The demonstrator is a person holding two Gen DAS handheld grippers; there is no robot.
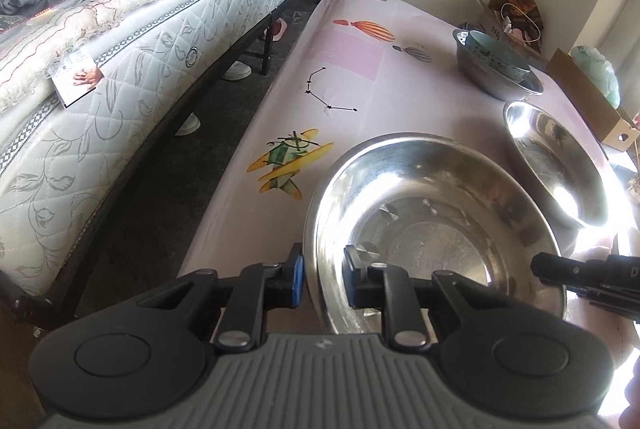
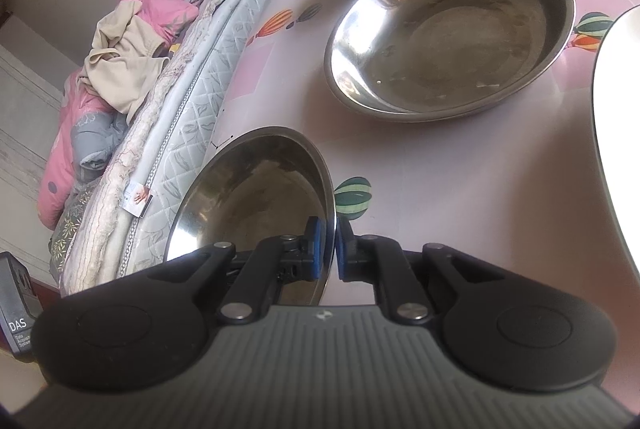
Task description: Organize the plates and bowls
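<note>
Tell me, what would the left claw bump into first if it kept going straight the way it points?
The big metal bowl. Its rim already sits between the left claw's fingers, so going straight on it would probably hit the bowl's wall almost at once, with the table underneath.

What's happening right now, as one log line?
right fingers: shut on big steel bowl rim | left fingers: astride same rim, not pinching | second steel bowl: beside it, untouched

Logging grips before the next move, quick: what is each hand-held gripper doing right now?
Left hand-held gripper: jaws straddle the large steel bowl's rim, not pressing it.
Right hand-held gripper: shut on the steel plate's rim.
</note>
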